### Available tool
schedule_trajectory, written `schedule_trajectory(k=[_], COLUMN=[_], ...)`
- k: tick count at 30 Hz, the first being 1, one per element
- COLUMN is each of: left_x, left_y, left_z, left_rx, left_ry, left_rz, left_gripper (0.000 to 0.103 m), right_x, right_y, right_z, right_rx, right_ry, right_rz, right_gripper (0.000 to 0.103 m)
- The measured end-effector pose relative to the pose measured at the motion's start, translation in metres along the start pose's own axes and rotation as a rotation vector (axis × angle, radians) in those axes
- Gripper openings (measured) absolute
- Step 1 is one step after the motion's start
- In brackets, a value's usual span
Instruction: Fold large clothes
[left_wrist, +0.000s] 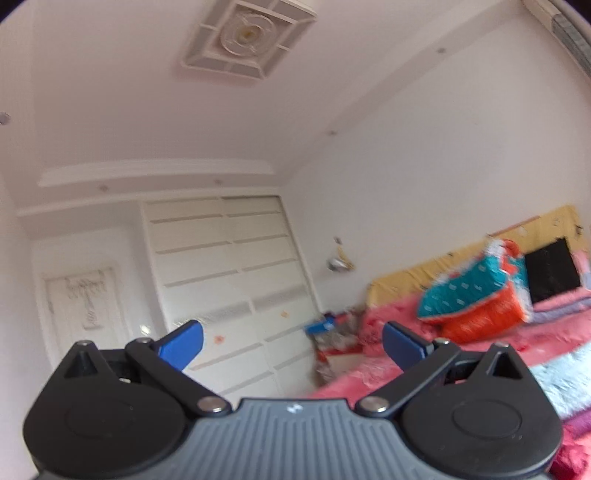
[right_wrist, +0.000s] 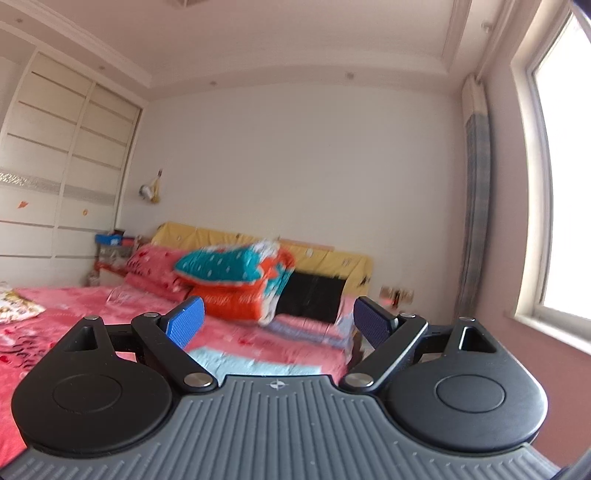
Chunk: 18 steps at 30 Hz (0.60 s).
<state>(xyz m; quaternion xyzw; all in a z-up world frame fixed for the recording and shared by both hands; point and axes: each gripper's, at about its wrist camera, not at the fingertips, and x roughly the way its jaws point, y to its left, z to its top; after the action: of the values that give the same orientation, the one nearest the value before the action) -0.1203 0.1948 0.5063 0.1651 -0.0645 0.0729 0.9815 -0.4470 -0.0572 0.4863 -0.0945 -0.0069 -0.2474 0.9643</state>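
Both the left gripper (left_wrist: 291, 343) and right gripper (right_wrist: 279, 321) gape wide, empty. The pale blue cloth (right_wrist: 236, 360) nearby on the bed (right_wrist: 74, 310) looks soft, floppy; pinch corners.

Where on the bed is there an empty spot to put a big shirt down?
The bed looks free on the pink cover between the patterned cloth at its left edge and the light blue cloth near the right gripper. By the yellow headboard it is crowded: teal and orange quilts, pink pillows.
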Motion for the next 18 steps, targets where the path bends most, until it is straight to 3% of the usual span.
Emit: schedule_trajectory(k=[5,10,14,18], left_x=[-0.007,-0.013,-0.016,-0.011], left_y=[0.048,0.080,0.075,0.048], left_z=[0.012,0.002,-0.028,-0.076], left_rx=[0.062,0.105,0.100,0.109], left_ry=[-0.013,0.017,0.050,0.096], left_rz=[0.123,0.186,0.143,0.047], left_gripper=[0.102,0.102,0.102,0.102], right_x=[-0.009,-0.008,0.009,0.028], right_y=[-0.006,-0.008,-0.009,0.005], right_z=[0.018,0.027,0.017,-0.015], right_rx=[-0.010,-0.021,0.001,0.015], right_ry=[-0.049,-0.076,-0.029,0.063], right_rz=[-0.024,-0.052,-0.020,0.039], right_gripper=[0.103,0.103,0.103,0.103])
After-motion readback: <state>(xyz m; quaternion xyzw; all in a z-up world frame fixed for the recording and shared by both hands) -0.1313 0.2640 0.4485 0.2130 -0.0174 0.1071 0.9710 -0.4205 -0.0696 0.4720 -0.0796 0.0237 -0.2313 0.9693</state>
